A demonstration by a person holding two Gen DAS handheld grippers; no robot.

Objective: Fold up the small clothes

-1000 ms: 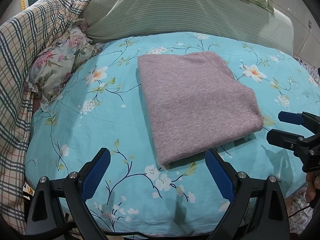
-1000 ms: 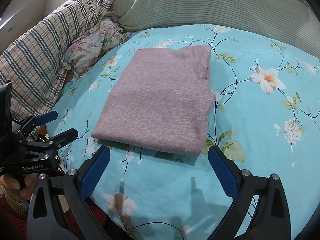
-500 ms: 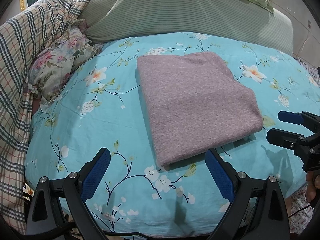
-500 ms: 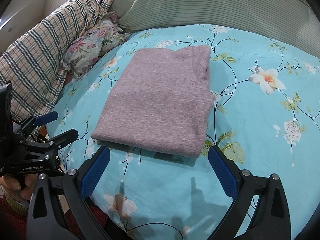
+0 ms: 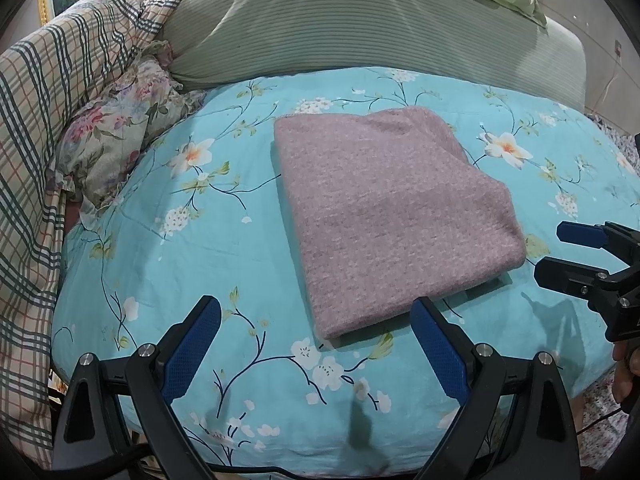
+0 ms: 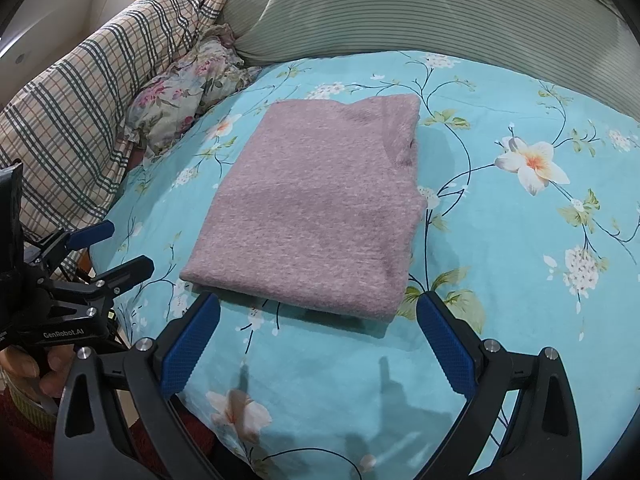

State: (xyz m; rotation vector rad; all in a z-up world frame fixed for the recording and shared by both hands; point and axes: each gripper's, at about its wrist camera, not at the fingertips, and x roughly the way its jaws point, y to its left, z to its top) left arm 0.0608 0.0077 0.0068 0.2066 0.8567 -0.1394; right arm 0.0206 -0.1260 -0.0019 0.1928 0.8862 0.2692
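Your folded mauve knit garment (image 5: 384, 216) lies flat as a compact rectangle on the turquoise floral bedsheet (image 5: 168, 264), nearer you than the green striped bolster pillow (image 5: 360, 28). In my judgement the folding is finished, which is why you hold both tools back off the cloth. Your left gripper (image 5: 316, 344) hangs just short of the garment's near edge, jaws spread wide and holding nothing. Your right gripper (image 6: 318, 340) is likewise released and empty, just beside the near corner. Compared with a second ago, nothing has shifted: garment and both grippers sit the same.
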